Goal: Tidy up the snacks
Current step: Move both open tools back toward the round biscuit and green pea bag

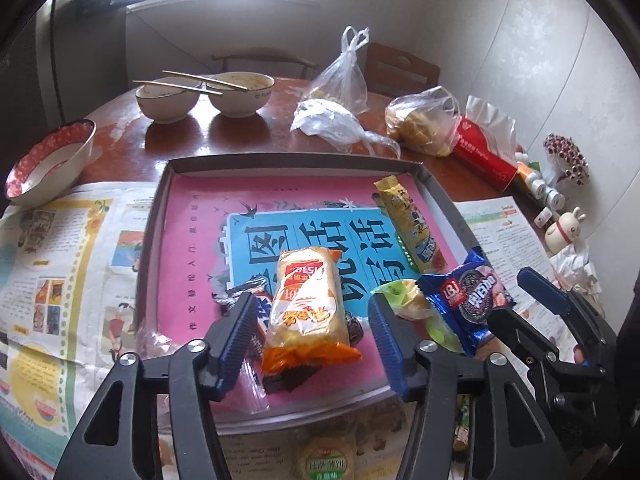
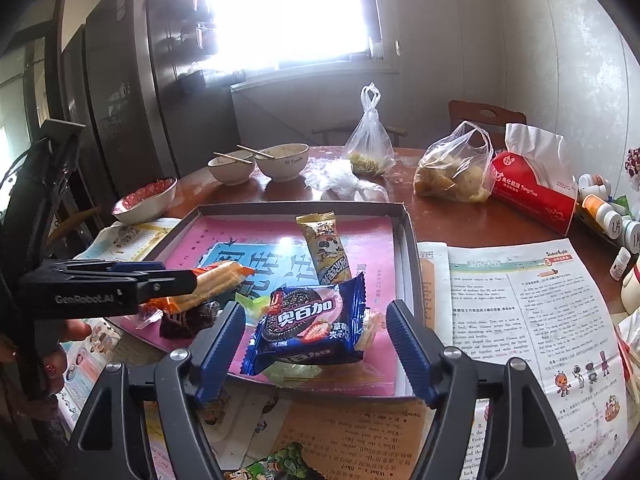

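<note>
Nearest to me the two claws hang over the front edge of a shallow grey tray (image 1: 434, 188) lined with a pink and blue printed sheet. The left gripper (image 1: 314, 322) has its blue ribbed fingers spread, and an orange and white wafer packet (image 1: 306, 304) lies on the tray floor between them; the pads stand clear of its sides, so nothing is pinched. A dark wrapped sweet (image 1: 354, 326) pokes out just beside that packet.

The right gripper (image 2: 316, 338) is spread wide too. A blue cookie packet (image 2: 310, 326) with sandwich biscuits and a strawberry on it sits in the tray's near right part, between those fingers but not touched by either pad. It rests on top of a pale green and yellow wrapper (image 2: 294, 374). From this side the left gripper shows as a black arm reaching in over the wafer packet, with a person's hand (image 2: 66, 336) behind it.

Further in, a long yellow snack bar (image 2: 326, 250) lies along the tray's right side, apart from the rest.

Newspaper pages (image 2: 532, 312) are spread under and around the tray on a dark wooden table (image 2: 472, 220). Beyond the tray stand two white bowls (image 2: 260, 164) with chopsticks across them, a red patterned bowl (image 2: 146, 200) to the left, and several clear plastic bags (image 2: 454, 170) of food. A red tissue pack (image 2: 532, 192) lies at the right, with small bottles (image 2: 604, 208) near the wall
</note>
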`<state>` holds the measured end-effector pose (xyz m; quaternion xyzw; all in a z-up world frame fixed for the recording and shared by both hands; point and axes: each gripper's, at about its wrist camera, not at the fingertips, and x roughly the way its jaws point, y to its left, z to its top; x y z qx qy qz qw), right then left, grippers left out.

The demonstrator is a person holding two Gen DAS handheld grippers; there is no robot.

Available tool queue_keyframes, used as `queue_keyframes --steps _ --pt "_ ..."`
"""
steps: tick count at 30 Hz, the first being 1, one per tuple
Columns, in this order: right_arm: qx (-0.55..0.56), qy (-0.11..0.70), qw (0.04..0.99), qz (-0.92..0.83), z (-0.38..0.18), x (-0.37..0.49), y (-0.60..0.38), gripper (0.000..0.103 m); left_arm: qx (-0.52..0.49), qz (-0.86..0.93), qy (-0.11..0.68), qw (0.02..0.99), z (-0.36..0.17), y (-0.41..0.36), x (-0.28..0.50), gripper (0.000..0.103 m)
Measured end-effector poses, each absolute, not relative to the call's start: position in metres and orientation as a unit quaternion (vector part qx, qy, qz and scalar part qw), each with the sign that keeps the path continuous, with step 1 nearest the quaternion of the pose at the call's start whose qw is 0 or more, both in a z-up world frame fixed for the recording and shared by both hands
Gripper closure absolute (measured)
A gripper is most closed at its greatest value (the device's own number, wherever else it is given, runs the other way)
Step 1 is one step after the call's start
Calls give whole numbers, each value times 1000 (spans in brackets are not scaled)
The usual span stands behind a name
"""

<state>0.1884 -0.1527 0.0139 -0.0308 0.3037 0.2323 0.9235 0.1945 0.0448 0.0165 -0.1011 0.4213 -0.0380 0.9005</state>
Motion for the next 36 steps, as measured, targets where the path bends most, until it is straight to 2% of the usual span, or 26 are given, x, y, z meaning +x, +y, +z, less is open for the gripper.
queue_keyframes --steps 8,21,36 --pt "-33 305 922 236 22 176 -155 26 -102 -51 412 904 25 53 169 39" --pt "-60 307 921 232 30 141 -156 25 -87 -69 414 903 17 59 125 38" --pt "-77 354 900 241 -10 112 -174 24 -66 -73 427 899 7 45 108 38"
